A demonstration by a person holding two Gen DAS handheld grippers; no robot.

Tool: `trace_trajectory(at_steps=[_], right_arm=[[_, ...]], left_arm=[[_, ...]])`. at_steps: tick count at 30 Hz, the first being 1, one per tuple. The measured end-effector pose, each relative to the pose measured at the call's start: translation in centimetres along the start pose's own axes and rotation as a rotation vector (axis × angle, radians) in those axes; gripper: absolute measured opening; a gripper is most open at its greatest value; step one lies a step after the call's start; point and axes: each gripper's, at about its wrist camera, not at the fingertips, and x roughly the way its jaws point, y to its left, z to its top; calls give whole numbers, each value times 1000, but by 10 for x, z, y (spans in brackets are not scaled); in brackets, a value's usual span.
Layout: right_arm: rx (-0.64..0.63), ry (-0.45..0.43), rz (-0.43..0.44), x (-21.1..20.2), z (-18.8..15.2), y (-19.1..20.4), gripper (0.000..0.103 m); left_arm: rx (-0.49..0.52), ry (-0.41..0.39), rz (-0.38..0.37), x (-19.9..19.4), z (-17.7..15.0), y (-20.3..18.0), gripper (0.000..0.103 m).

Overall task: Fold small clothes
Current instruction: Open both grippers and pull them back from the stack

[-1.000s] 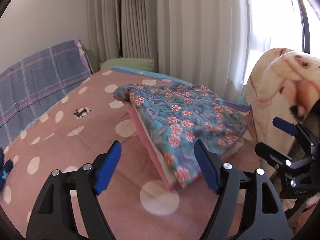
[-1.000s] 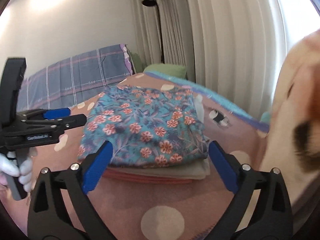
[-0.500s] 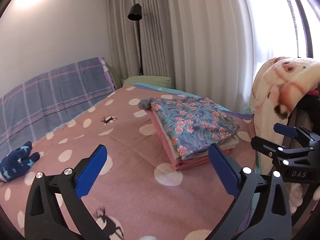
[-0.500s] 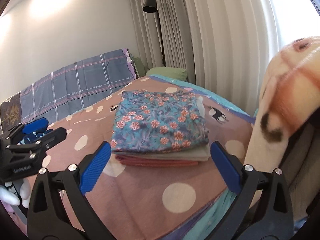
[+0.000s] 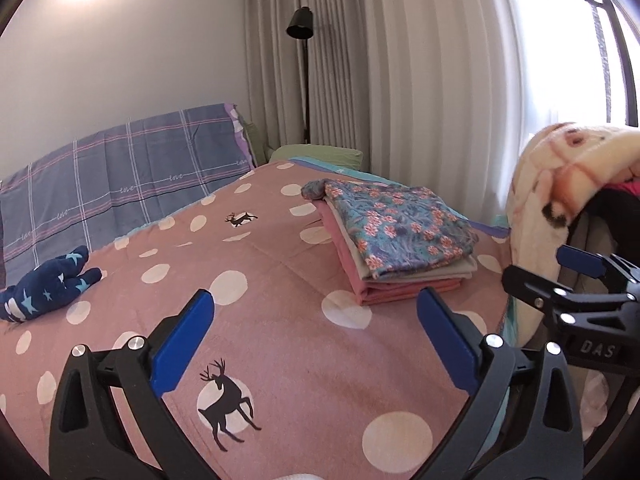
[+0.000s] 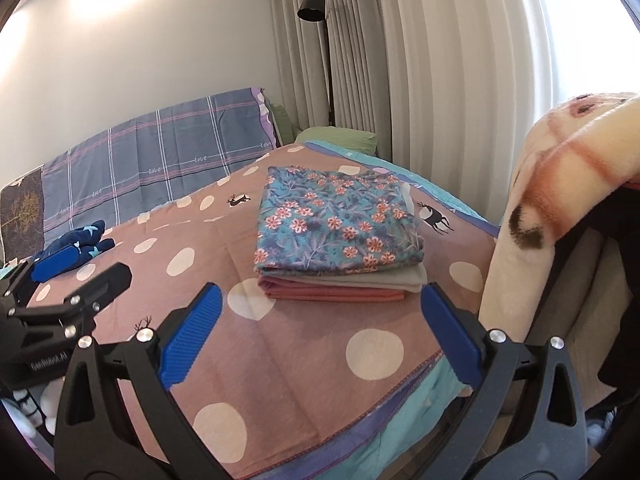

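On a bed spread with a pink, white-dotted, deer-printed cotton sheet (image 5: 280, 320), a squared stack of folded small clothes (image 6: 340, 248) sits near the far right corner, a teal floral-print garment (image 5: 396, 228) on top of a grey piece and a salmon-pink piece. Both handheld tools hover short of it with nothing between their blue pads: the left gripper (image 5: 316, 340) stands spread to its widest and empty, and the right gripper (image 6: 320, 340) is likewise spread and empty, its jaws framing the near edge of the stack without touching it. A dark navy star-printed soft garment (image 5: 48, 284) lies crumpled well apart at the left side of the bed, apparently the next piece to fold. The likeliest mishap from here is a careless sweep of either tool past the stack, which could catch the floral layer's loose far corner and skew or topple the pile toward the bed's edge; the slippery look of the top cloth adds to that risk. A cream plush blanket with a cartoon print (image 6: 560, 184), draped just beside the stack on the right, could also snag the right tool. No basket, box or other container is in view; the folded clothes rest directly on the sheet.
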Motion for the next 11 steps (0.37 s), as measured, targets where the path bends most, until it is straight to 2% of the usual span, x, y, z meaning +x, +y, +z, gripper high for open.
trace_trajectory(at_steps=[11], right_arm=[[9,-9,3,-19,-5,6,101]], left_arm=[[8,1,-18,-29,-10,2,102]])
